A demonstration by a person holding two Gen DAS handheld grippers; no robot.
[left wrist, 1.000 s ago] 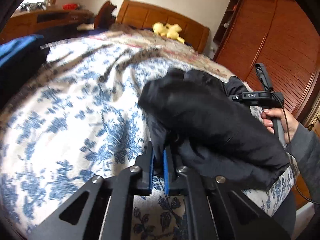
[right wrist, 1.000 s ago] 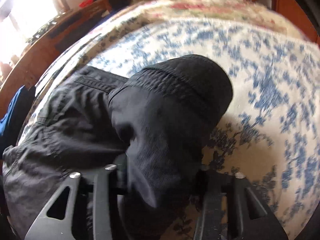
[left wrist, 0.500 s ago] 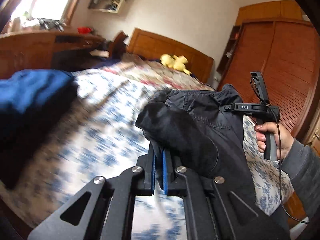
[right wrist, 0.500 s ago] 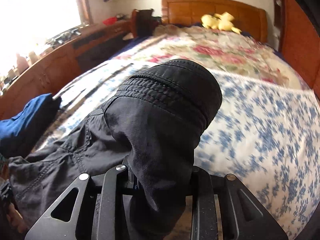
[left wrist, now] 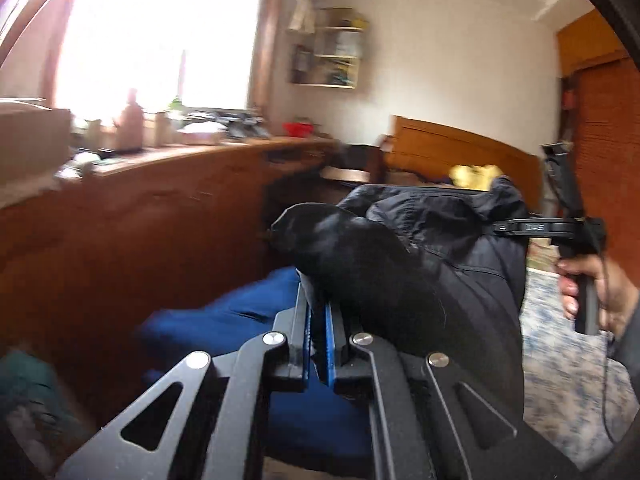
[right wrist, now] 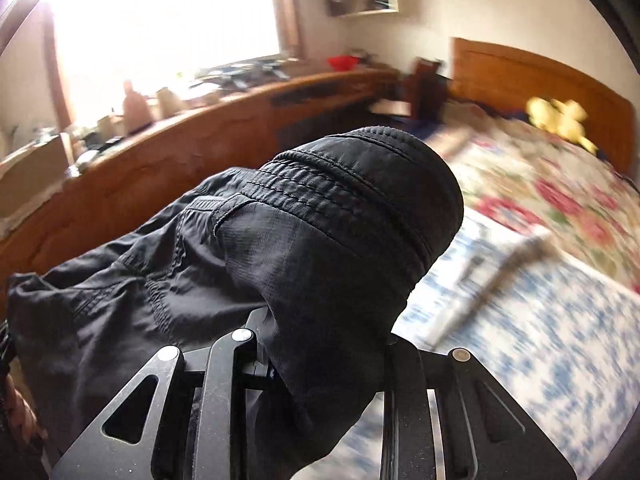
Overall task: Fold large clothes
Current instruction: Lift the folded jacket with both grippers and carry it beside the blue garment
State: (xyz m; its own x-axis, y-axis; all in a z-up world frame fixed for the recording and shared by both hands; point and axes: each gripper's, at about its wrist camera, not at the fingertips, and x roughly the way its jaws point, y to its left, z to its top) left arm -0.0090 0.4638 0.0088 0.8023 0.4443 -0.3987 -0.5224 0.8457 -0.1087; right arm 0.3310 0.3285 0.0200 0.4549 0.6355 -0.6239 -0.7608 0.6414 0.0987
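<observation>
Lettering is seen only on the black bar of the right gripper (left wrist: pixel 520 227) in the left wrist view, white and mirrored or blurred, not legible with confidence. Black garment (right wrist: pixel 328 240) is held off the bed between both tools: a stitched, ribbed band is bunched over the right gripper's jaws, which are clamped on a thick fold of it, having just closed a little further onto the cloth. Left gripper (left wrist: pixel 318 320) is closed almost fully, its blue pads (left wrist: pixel 329 344) pinched on a thin edge of the same fabric, which is draped to the right. Right hand (left wrist: pixel 600 296) is wrapped round its handle at the frame edge. Bed (right wrist: pixel 540 340) is covered in a white-and-blue floral spread, with a red-flowered cover further up near the wooden headboard (right wrist: pixel 532 76); yellow plush toy (right wrist: pixel 560 116) is lying by it. Blue cloth pile (left wrist: pixel 240 312) is seen below the left gripper. Long wooden counter (left wrist: pixel 160 200) is set under a bright window (right wrist: pixel 160 12), cluttered with bottles and a red bowl (right wrist: pixel 343 63). Wall shelf (left wrist: pixel 332 56) is hung above; a slatted wooden wardrobe (left wrist: pixel 604 140) is standing at right.
</observation>
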